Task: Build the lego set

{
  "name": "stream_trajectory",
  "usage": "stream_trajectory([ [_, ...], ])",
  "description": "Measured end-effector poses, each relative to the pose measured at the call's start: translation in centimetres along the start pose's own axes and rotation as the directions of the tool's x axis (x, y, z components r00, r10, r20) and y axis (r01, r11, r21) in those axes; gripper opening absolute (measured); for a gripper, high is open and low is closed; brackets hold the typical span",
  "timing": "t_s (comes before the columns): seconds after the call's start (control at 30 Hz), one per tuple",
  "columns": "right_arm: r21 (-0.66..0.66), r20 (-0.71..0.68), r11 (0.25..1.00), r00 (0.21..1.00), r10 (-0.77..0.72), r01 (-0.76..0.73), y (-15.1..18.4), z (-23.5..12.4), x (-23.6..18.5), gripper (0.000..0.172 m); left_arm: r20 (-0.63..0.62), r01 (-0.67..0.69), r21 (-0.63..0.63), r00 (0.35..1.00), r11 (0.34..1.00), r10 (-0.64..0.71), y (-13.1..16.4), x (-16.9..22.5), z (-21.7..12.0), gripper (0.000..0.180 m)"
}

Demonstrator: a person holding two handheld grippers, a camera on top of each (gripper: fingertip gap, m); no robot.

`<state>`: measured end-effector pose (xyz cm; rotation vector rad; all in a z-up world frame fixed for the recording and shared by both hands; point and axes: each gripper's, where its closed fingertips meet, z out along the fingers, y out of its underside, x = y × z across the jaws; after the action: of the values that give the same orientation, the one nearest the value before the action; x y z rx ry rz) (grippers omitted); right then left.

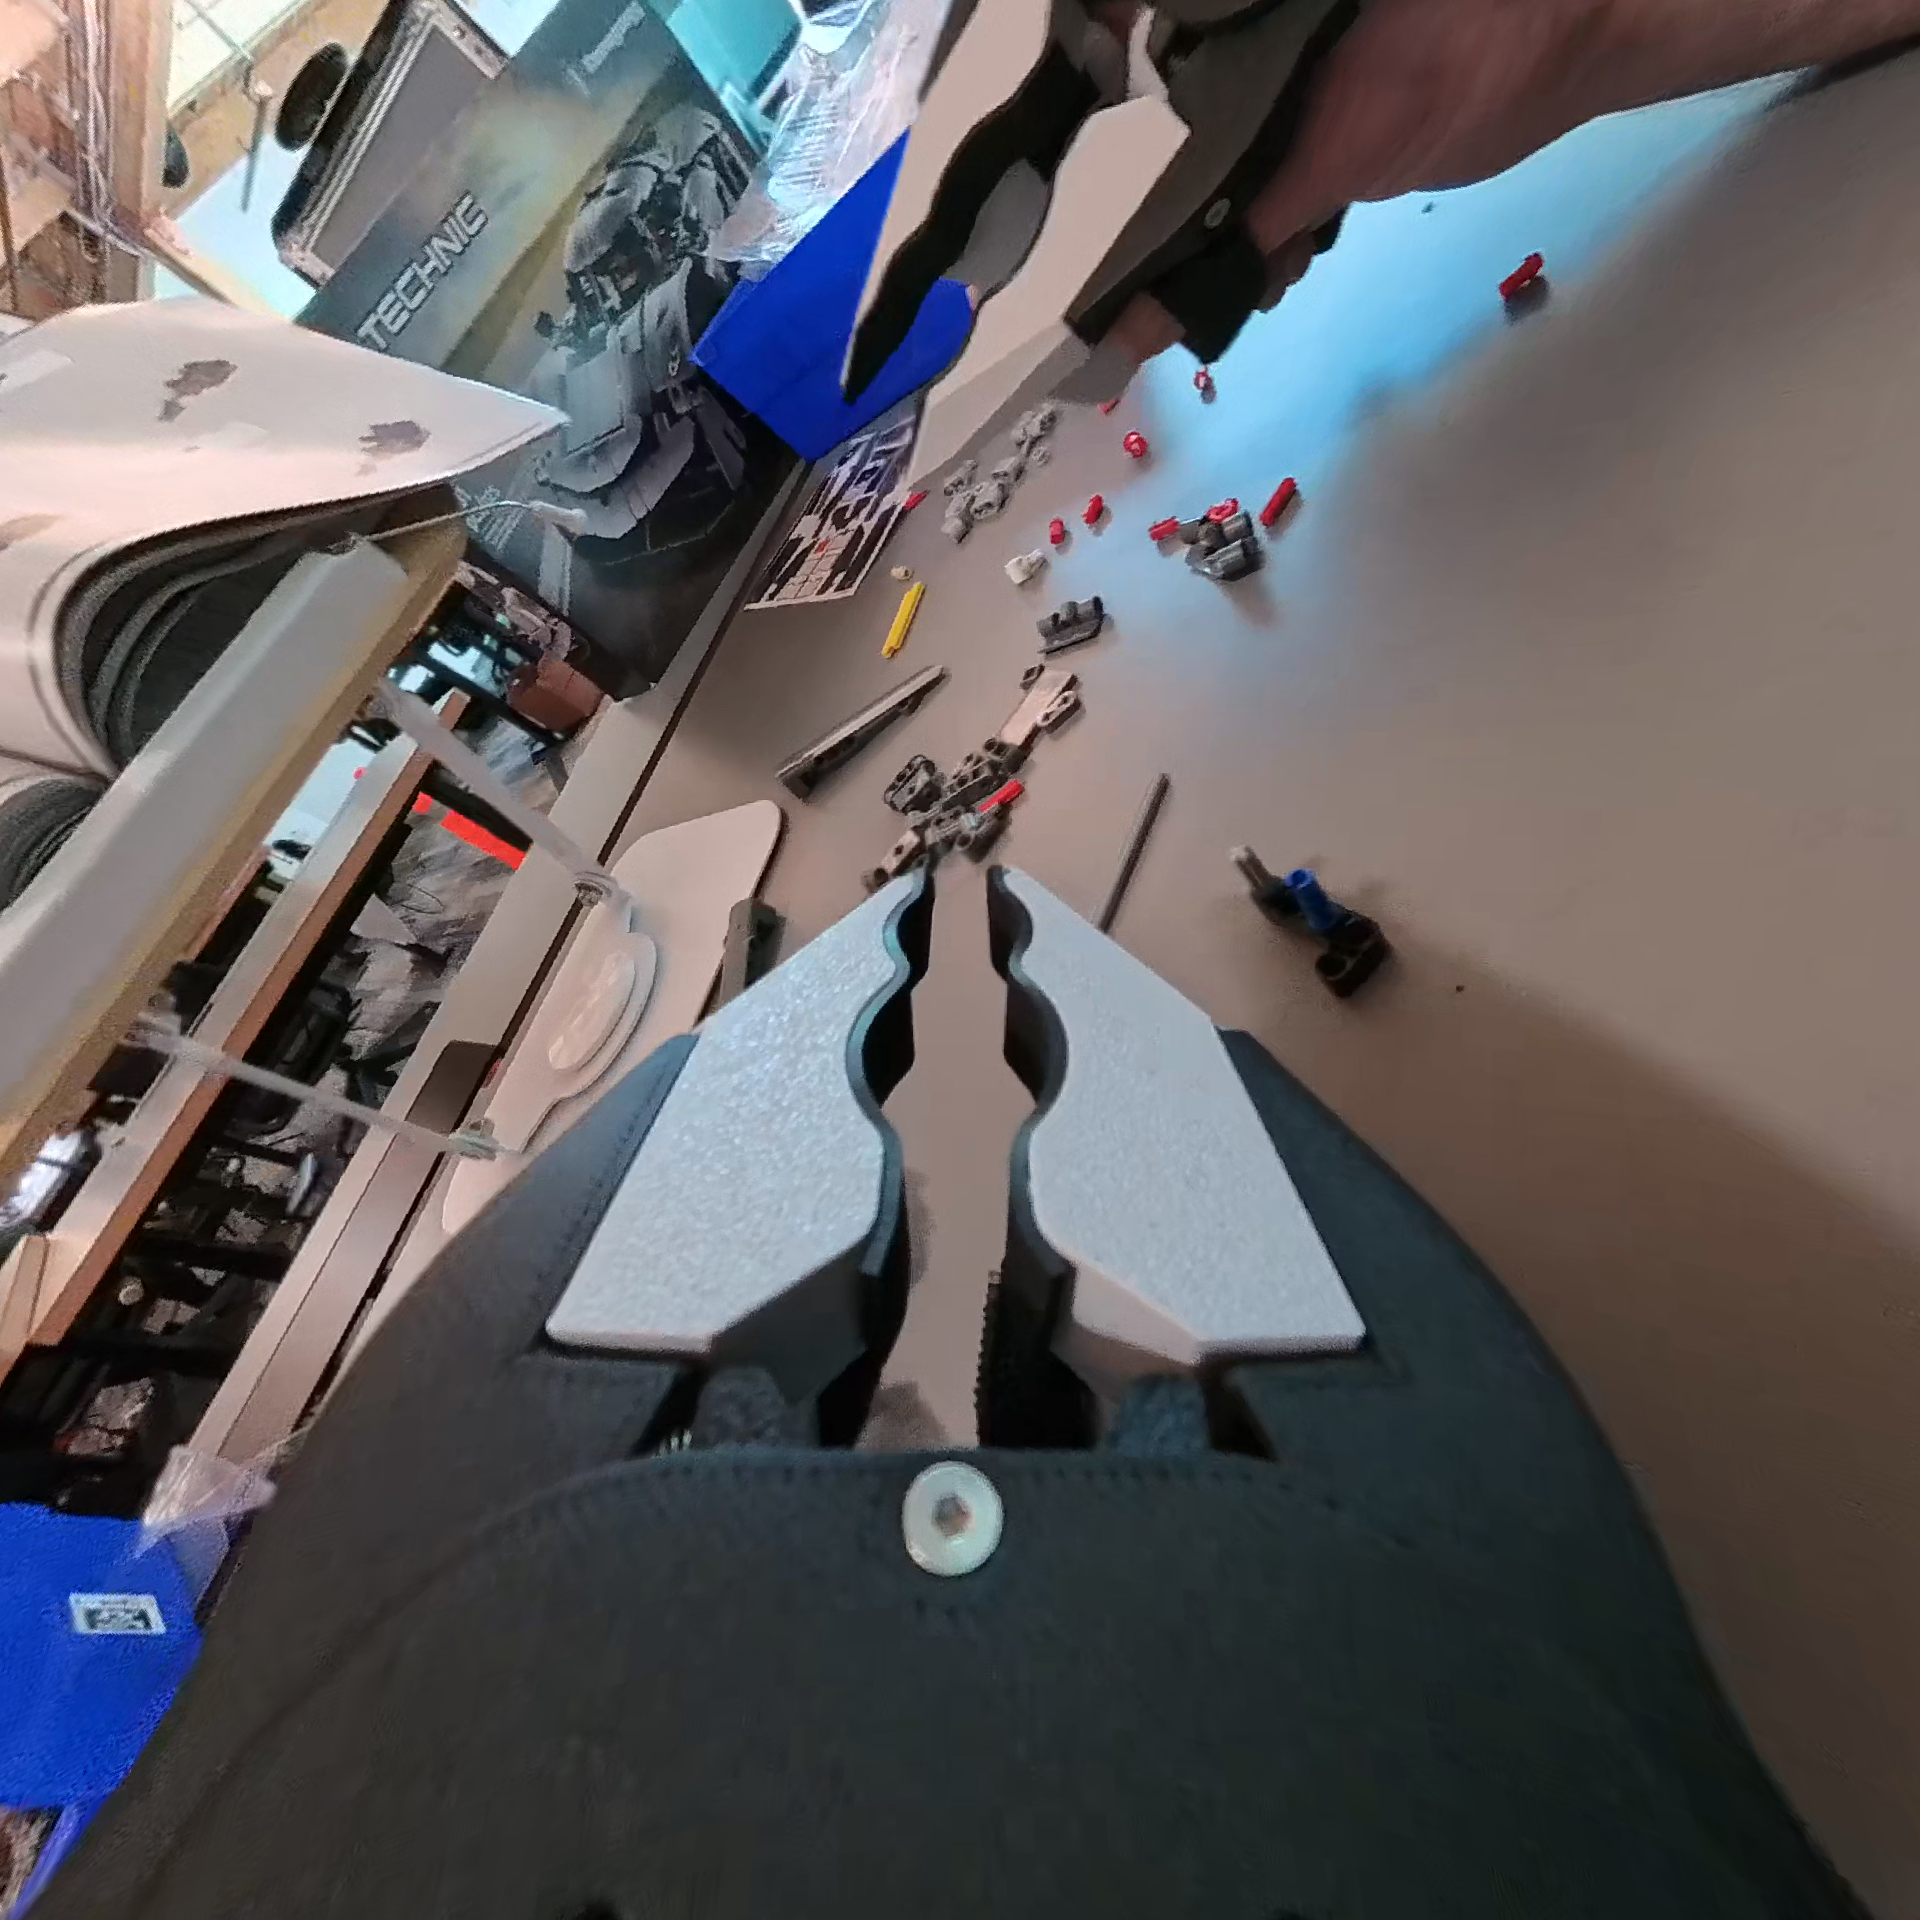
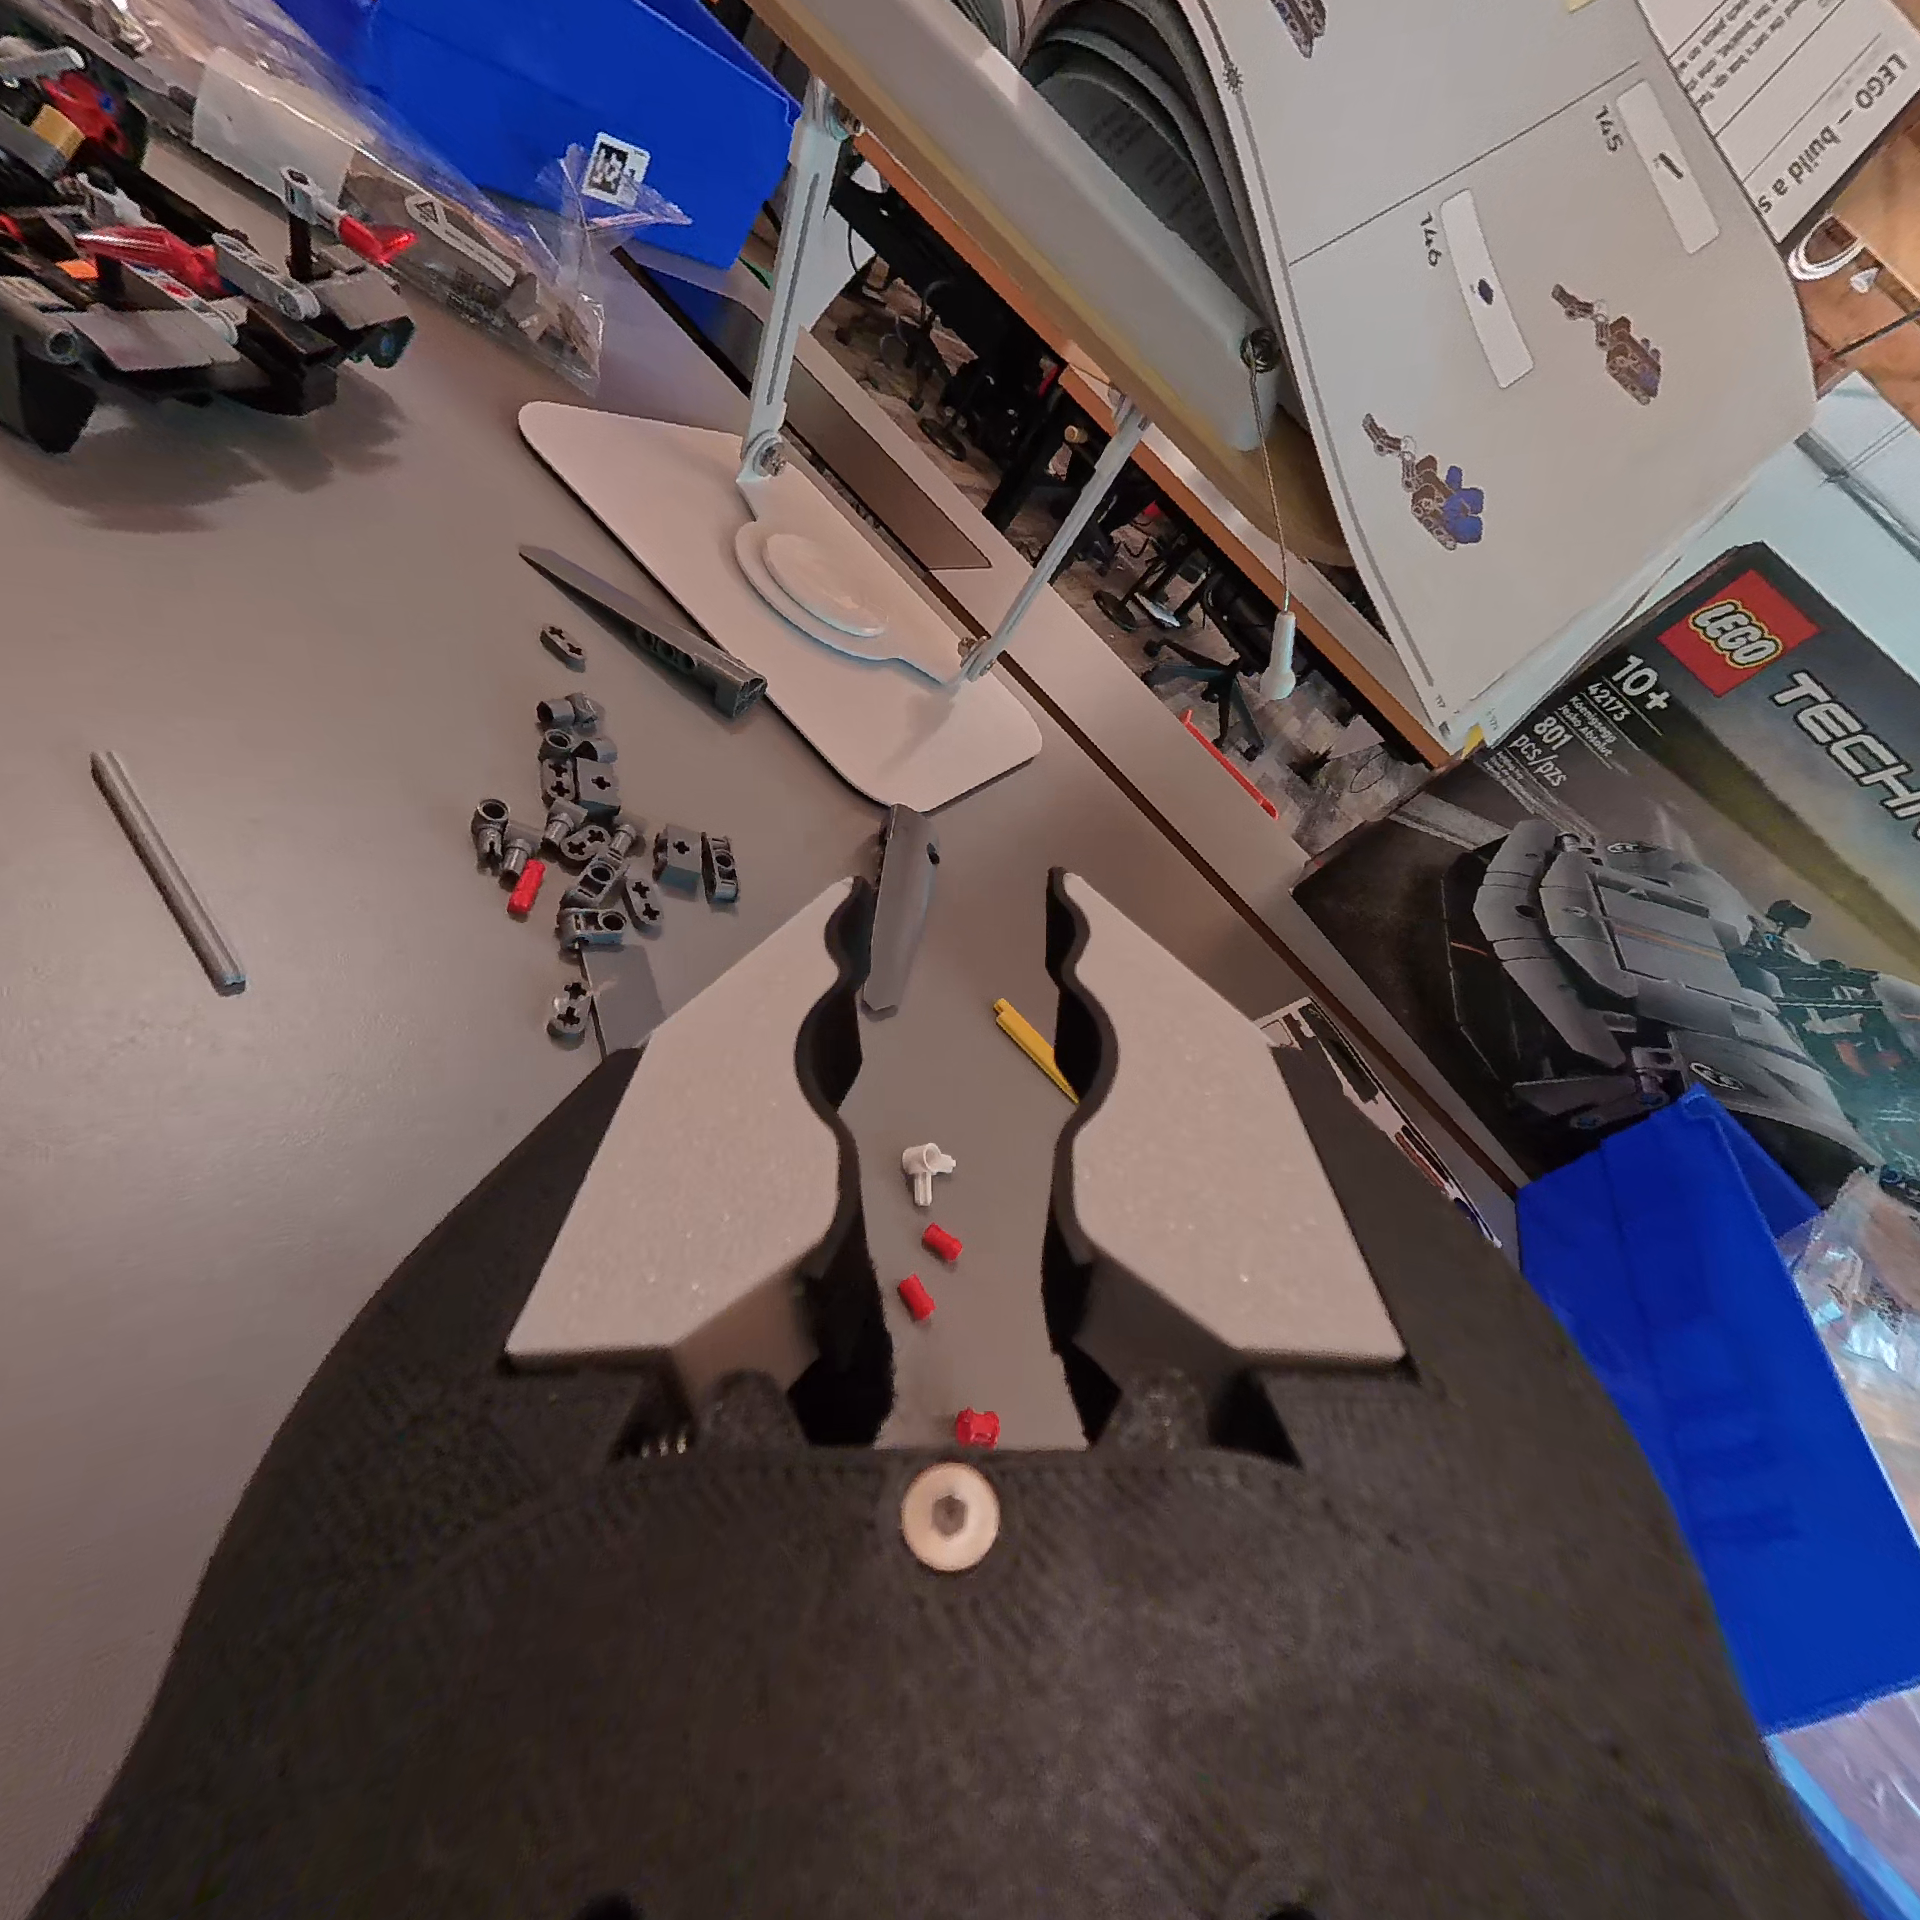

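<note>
My left gripper (image 1: 961, 881) hovers low over the grey table (image 1: 1558, 727). Its fingers stand a narrow gap apart with only table showing between them. Just ahead of its tips lies a cluster of dark grey connectors (image 1: 951, 805) with a red pin. My right gripper (image 2: 958, 883) is open above the table. A dark grey panel piece (image 2: 899, 920) lies on the table under it, close to the left finger (image 2: 790, 987), and the right finger is well clear of it. A yellow axle (image 2: 1029, 1039), a white connector (image 2: 927, 1169) and red pins (image 2: 940, 1242) lie between its fingers. The right gripper also shows in the left wrist view (image 1: 894, 416), held by a hand.
A book stand's base (image 2: 644, 457) carries an open instruction booklet (image 2: 1455, 260). A long dark beam (image 2: 644, 634), a grey axle (image 2: 166, 873) and a blue-and-black sub-assembly (image 1: 1320, 925) lie loose. A kit box (image 2: 1662, 883), blue bins (image 2: 582, 104) and a part-built model (image 2: 156, 301) line the edges. Across from one pair of fingers to the other is roughly 20 cm.
</note>
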<state>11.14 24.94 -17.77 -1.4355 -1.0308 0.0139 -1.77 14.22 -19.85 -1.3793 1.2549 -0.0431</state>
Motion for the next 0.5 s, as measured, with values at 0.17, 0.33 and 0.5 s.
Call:
stream_trajectory([
  [0.17,0.029,-0.002,1.000,1.000,-0.008,0.008,-0.8,-0.3,-0.1,0.034,0.023,-0.031,0.007,0.999,1.000,0.030,-0.5,-0.2,-0.3,0.008],
  [0.33,0.120,-0.135,0.992,0.989,0.057,-0.040,-3.7,-3.5,3.5,0.035,0.033,-0.049,0.003,0.998,0.999,0.049,-0.6,-0.2,-0.3,0.008],
  [0.5,0.117,-0.191,0.978,0.962,0.195,-0.175,-2.9,-8.3,7.2,0.041,0.012,-0.025,-0.009,1.000,1.000,0.025,0.0,0.2,0.0,0.008],
])
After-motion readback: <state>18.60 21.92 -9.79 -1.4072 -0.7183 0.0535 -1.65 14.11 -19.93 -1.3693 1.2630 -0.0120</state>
